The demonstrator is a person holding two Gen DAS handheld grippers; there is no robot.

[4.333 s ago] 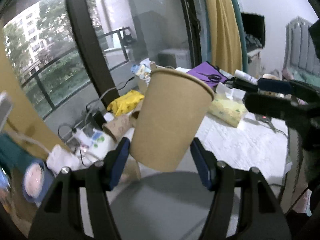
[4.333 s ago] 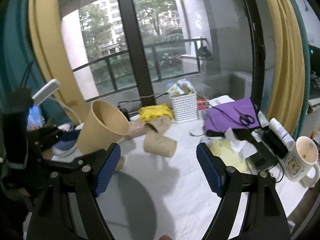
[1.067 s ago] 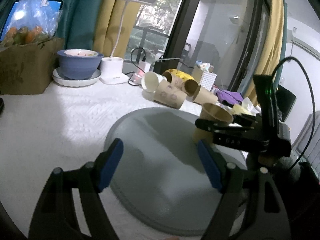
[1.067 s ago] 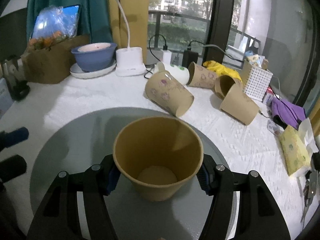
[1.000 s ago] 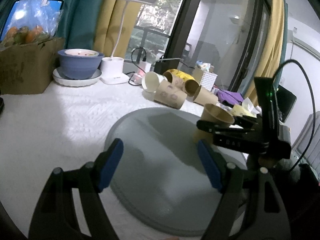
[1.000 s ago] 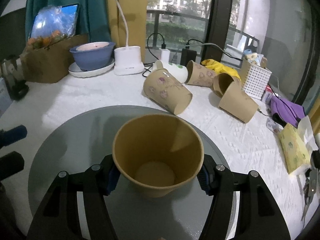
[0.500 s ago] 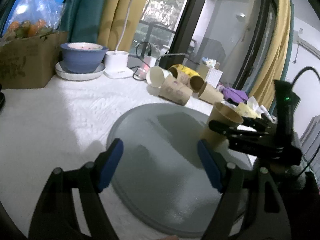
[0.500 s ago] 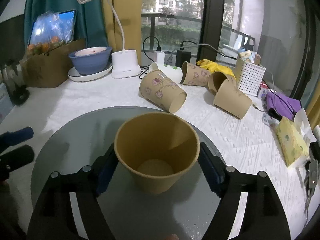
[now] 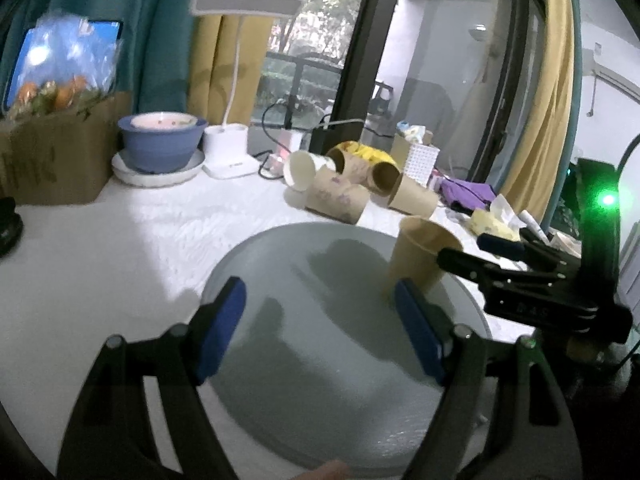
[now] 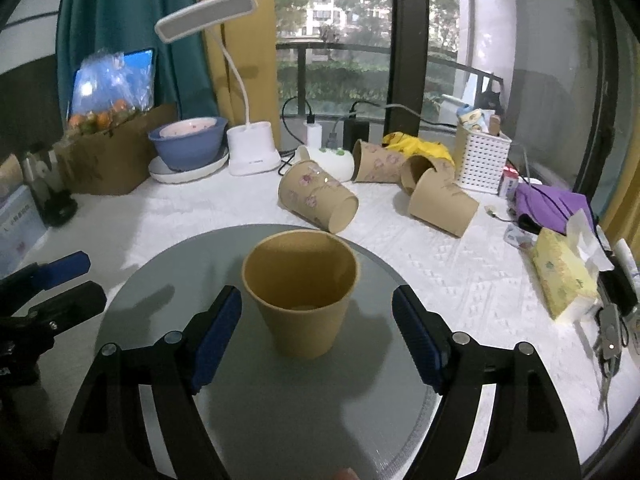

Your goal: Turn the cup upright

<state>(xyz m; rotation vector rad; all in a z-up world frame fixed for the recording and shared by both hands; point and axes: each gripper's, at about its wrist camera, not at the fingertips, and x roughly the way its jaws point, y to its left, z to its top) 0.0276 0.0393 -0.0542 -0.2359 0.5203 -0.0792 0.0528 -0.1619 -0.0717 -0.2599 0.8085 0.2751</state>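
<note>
A plain brown paper cup [image 10: 300,296] stands upright, mouth up, on the round grey mat [image 10: 168,280]. My right gripper [image 10: 316,336] is open, its blue pads on either side of the cup and clear of it. In the left wrist view the cup [image 9: 420,260] stands at the mat's right edge [image 9: 280,264], with the right gripper [image 9: 472,252] beside it. My left gripper [image 9: 320,332] is open and empty over the mat; it also shows at the left of the right wrist view [image 10: 60,280].
Several paper cups [image 10: 320,200] lie on their sides behind the mat. A white lamp [image 10: 252,152], a blue bowl [image 10: 188,144], a cardboard box [image 10: 112,160] and a white basket [image 10: 482,156] stand at the back. A tissue pack [image 10: 560,276] and purple cloth [image 10: 552,204] lie to the right.
My right gripper has opened off the cup and pulled back a little, leaving it standing on the mat. The left gripper stays open, its view shifted slightly.
</note>
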